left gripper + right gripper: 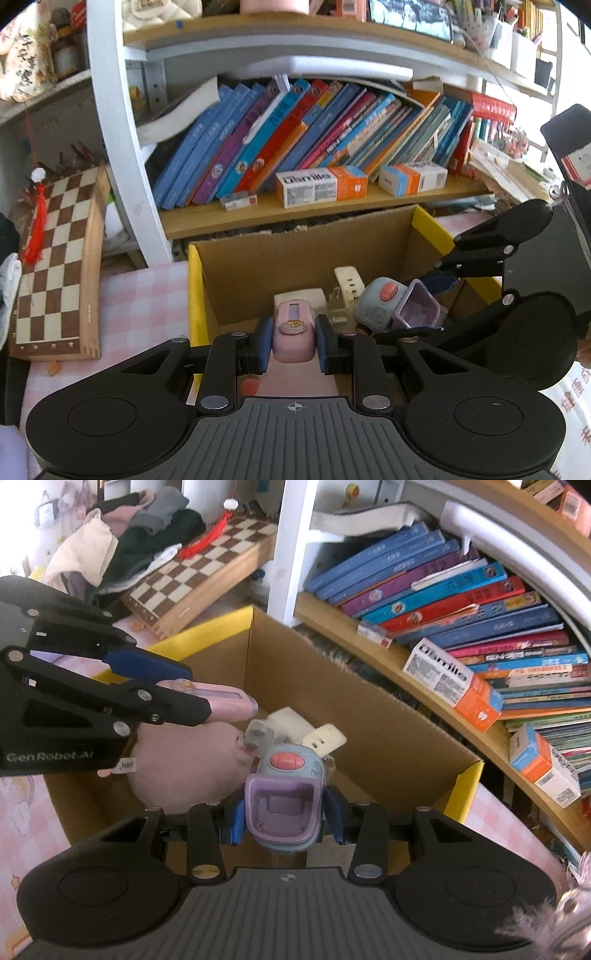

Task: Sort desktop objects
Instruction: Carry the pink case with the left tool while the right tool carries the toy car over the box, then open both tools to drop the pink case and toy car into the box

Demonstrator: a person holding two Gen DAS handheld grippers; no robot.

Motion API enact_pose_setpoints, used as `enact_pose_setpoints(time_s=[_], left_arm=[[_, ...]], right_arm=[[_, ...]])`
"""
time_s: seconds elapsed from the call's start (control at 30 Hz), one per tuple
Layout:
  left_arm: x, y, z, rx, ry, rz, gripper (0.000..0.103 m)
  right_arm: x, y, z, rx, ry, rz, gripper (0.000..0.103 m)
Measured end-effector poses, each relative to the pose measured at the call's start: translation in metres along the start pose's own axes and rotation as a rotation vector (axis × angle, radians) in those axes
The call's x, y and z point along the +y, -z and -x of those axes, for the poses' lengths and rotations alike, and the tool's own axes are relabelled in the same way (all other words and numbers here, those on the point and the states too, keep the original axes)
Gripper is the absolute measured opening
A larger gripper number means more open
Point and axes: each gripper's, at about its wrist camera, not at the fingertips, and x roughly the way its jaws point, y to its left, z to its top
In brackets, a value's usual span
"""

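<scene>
My left gripper [294, 341] is shut on a small pink gadget [293, 326] with a star sticker and a tiny screen. It holds it over the near edge of an open cardboard box [295, 243] with yellow flaps. My right gripper [284, 823] is shut on a blue-grey toy [286, 794] with a purple mouth and a coral button, also above the box. In the right wrist view the left gripper [194, 692] comes in from the left with the pink gadget [229, 701]. A pink plush [184, 764] and white pieces [291, 718] lie in the box [351, 709]. The right gripper [419, 308] shows at the right of the left wrist view.
Behind the box a wooden shelf [314, 214] carries leaning books [295, 133] and white-orange cartons [321, 184]. A folded chessboard [55, 266] leans at the left on the pink checked cloth [140, 302]. A heap of clothes [122, 542] lies beyond the chessboard.
</scene>
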Motion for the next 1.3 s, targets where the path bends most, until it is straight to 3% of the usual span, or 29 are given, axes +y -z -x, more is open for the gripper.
enact_pose_setpoints(time_s=[0.4, 0.83, 1.03, 1.13, 1.2, 1.3], left_arm=[[-0.005, 0.005, -0.025, 0.072, 0.013, -0.034, 0.023], [-0.009, 0.005, -0.021, 0.070, 0.002, -0.046, 0.023], [-0.007, 0.001, -0.009, 0.012, 0.004, -0.020, 0.032], [-0.004, -0.003, 0.002, -0.036, -0.009, 0.022, 0.042], [-0.002, -0.005, 0.009, -0.069, -0.015, 0.046, 0.055], [-0.003, -0.008, 0.022, -0.110, -0.019, 0.059, 0.062]], right_arm=[[-0.004, 0.000, -0.014, 0.036, -0.025, 0.004, 0.039], [-0.005, 0.000, -0.010, 0.018, -0.029, -0.013, 0.040], [-0.010, 0.000, 0.007, -0.046, -0.009, -0.044, 0.045], [-0.017, -0.001, 0.018, -0.084, -0.002, -0.082, 0.053], [-0.024, -0.001, 0.025, -0.107, -0.002, -0.116, 0.060], [-0.030, -0.002, 0.036, -0.138, 0.009, -0.154, 0.064]])
